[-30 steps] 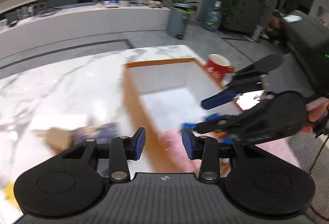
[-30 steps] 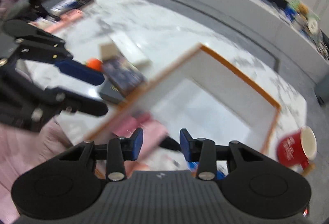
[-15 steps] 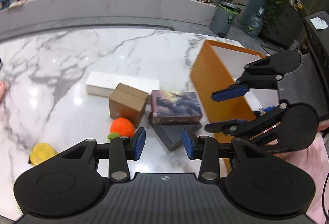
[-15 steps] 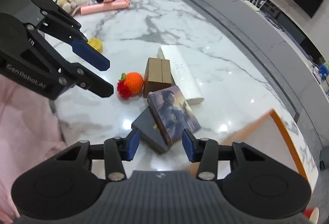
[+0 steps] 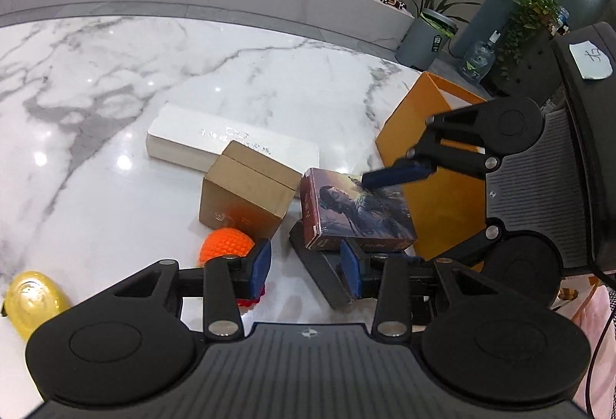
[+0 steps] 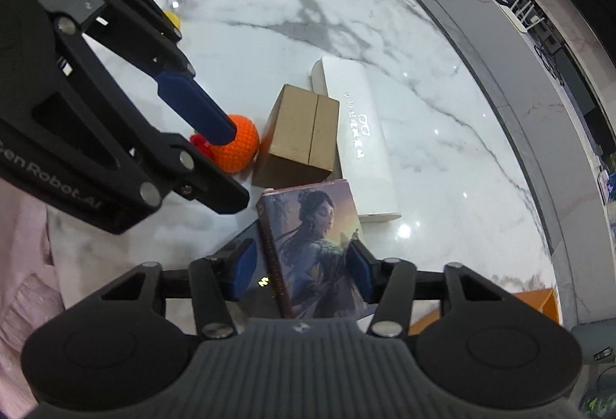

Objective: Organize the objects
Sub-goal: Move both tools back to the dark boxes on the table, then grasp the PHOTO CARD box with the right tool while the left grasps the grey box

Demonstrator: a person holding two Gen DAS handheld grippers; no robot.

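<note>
- Right gripper (image 6: 302, 274): our jaws have just been opening and now stand wide astride the picture box (image 6: 315, 249), pads not yet pressing on it.
- Left gripper (image 5: 306, 267): jaws half open and empty, above bare marble beside the orange ball (image 5: 225, 246).
- Picture box: painted figure on the lid, lying tilted on a dark flat box (image 5: 323, 276).
- Brown carton (image 5: 246, 197), then long white box (image 5: 231, 142): touching, loose on the table (image 5: 115, 72).
- Orange bin (image 5: 427, 157): far right; we judge nothing here sorted yet.
</note>
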